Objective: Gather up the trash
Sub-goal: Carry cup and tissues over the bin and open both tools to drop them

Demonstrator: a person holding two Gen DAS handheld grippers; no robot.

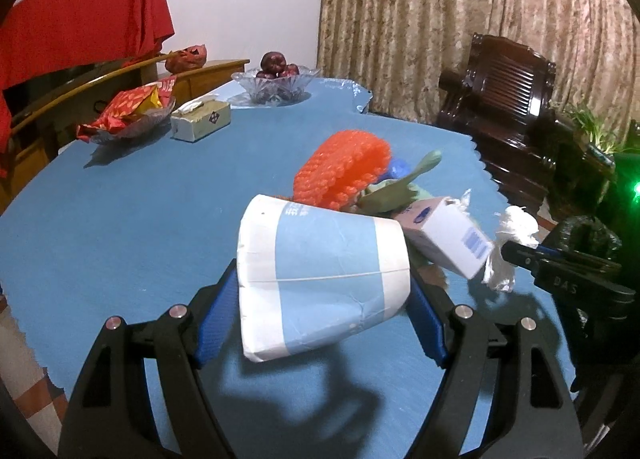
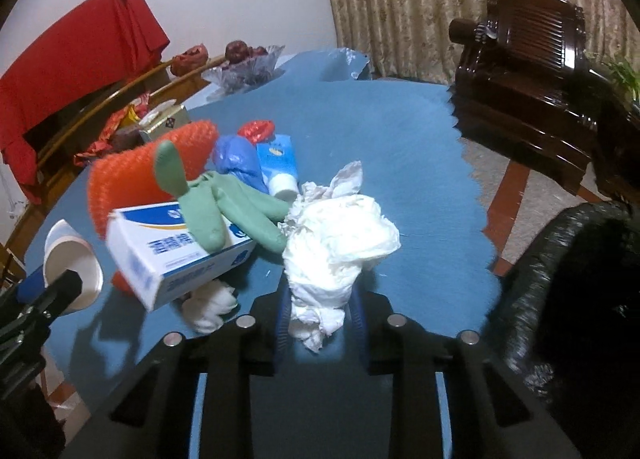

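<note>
While your left gripper [image 1: 324, 291] grips the paper cup [image 1: 320, 279] between its blue fingers [image 1: 214, 311], the cup lies sideways above the tabletop [image 1: 140, 219], its long axis running left to right in the left wrist view. In the right wrist view its open mouth faces the camera. Your right gripper [image 2: 320, 311] has its fingers closed on the crumpled white tissue [image 2: 336, 243], which stands up over the blue cloth. Between the two grippers sits the trash pile: a white and blue box [image 2: 176, 255], a green glove [image 2: 216, 203] lying on it, an orange mesh [image 2: 132, 179] behind. To your right, past the zigzag cloth edge, is the black bag [image 2: 560, 279], its mouth open. The far tabletop is mostly free.
</note>
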